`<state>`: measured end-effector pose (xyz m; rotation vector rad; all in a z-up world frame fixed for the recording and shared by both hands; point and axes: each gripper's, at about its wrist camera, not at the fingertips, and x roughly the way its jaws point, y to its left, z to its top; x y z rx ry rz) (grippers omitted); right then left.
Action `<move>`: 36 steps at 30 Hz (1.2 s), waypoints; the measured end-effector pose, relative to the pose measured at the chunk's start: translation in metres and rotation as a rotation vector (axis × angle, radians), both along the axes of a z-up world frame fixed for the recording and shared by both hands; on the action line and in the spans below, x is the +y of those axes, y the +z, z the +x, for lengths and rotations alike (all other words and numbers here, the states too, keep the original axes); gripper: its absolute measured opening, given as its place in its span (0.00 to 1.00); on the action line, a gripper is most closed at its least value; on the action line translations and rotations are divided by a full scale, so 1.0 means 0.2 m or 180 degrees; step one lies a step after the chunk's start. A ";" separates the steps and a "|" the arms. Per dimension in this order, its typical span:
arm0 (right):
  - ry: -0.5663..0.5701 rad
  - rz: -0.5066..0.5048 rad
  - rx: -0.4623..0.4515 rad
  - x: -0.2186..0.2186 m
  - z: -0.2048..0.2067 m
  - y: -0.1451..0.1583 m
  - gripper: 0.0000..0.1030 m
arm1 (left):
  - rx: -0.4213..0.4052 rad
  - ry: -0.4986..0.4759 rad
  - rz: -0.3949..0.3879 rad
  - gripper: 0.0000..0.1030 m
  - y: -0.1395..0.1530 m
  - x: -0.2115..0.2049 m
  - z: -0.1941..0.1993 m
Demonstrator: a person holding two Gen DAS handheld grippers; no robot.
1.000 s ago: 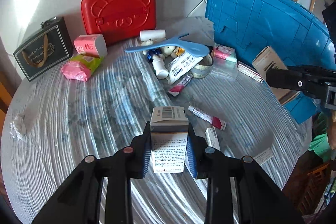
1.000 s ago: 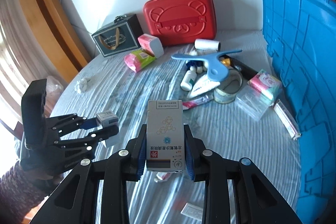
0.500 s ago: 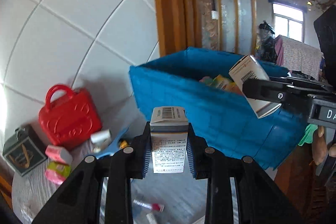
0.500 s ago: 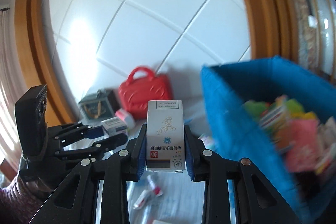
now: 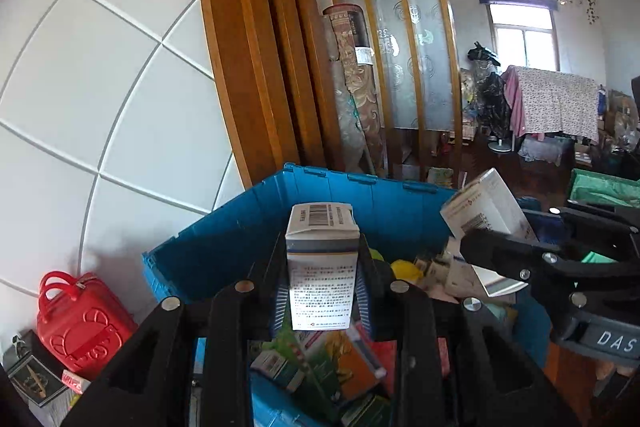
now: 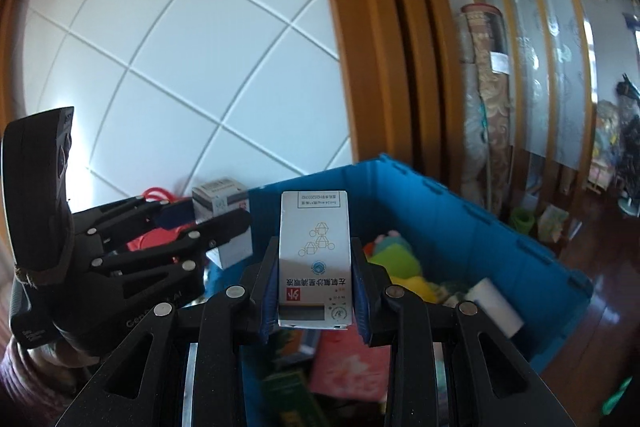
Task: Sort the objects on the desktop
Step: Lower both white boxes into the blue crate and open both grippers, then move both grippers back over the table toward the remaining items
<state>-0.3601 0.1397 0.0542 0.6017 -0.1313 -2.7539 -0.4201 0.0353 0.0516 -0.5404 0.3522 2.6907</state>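
My left gripper (image 5: 322, 291) is shut on a small white medicine box with a barcode top (image 5: 322, 259), held upright above the open blue crate (image 5: 248, 231). My right gripper (image 6: 315, 291) is shut on a taller white medicine box with blue print (image 6: 315, 251), also above the blue crate (image 6: 460, 219). The crate holds several boxes, packets and soft toys. In the left wrist view the right gripper (image 5: 520, 259) and its box (image 5: 486, 207) show at the right. In the right wrist view the left gripper (image 6: 208, 231) and its box (image 6: 224, 207) show at the left.
A red bear-face case (image 5: 80, 319) and a dark gift box (image 5: 32, 379) stand at the lower left by the white tiled wall (image 5: 100, 87). A wooden partition (image 5: 260, 47) and a rolled carpet (image 5: 352, 87) rise behind the crate.
Both grippers have risen from the table with their boxes and swung right, and now hang over the crate's open top. Both stay shut on their boxes.
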 end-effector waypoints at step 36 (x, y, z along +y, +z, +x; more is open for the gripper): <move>-0.0191 -0.0227 0.0338 0.21 0.06 0.10 0.87 | 0.0771 0.1049 0.0015 1.00 0.10 -0.07 0.34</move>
